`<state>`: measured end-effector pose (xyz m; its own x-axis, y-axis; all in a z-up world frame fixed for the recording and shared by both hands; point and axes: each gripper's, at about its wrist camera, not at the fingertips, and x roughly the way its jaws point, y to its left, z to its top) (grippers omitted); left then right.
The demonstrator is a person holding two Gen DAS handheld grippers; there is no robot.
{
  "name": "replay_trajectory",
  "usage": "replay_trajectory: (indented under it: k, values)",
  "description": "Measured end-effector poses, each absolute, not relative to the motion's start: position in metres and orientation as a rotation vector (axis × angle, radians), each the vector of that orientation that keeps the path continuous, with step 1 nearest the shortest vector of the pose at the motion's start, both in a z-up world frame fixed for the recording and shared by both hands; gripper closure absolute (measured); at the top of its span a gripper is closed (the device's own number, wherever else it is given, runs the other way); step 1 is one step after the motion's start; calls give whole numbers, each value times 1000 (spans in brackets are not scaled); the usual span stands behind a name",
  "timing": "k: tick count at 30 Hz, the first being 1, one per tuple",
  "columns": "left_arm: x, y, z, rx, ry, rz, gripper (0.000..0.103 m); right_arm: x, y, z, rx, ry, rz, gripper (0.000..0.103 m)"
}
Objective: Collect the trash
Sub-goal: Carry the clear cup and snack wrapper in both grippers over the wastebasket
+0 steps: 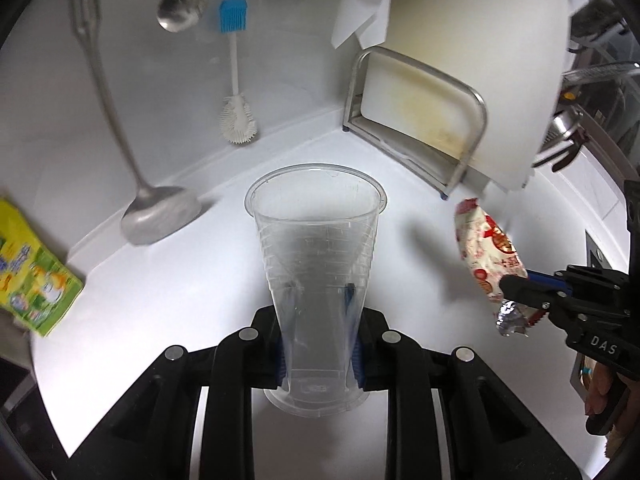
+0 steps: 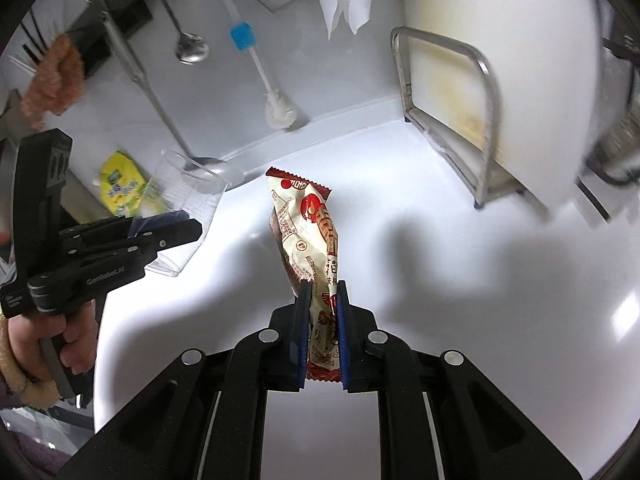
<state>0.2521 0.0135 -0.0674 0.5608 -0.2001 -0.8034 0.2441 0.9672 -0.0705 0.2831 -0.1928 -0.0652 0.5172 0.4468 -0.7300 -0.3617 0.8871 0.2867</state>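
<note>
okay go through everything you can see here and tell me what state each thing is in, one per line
Left gripper: shut on the cup.
Cup: clear, empty, held off the counter.
Right gripper: shut on the wrapper.
Wrapper: crumpled, lifted, sticking up from the jaws.
Cutting board: upright in its rack.
Ladle: hanging, bowl near the counter.
Brush: hanging on the wall.
</note>
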Motion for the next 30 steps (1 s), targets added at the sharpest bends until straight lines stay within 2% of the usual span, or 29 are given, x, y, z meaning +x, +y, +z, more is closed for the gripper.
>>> replay_trajectory:
  k: [8, 30]
  values:
    - [185, -1, -56, 85, 927, -271, 79, 221, -210, -54, 102, 894, 491, 92]
    - [34, -42, -54, 100, 940, -314, 79, 43, -263, -79, 122, 932, 460, 92]
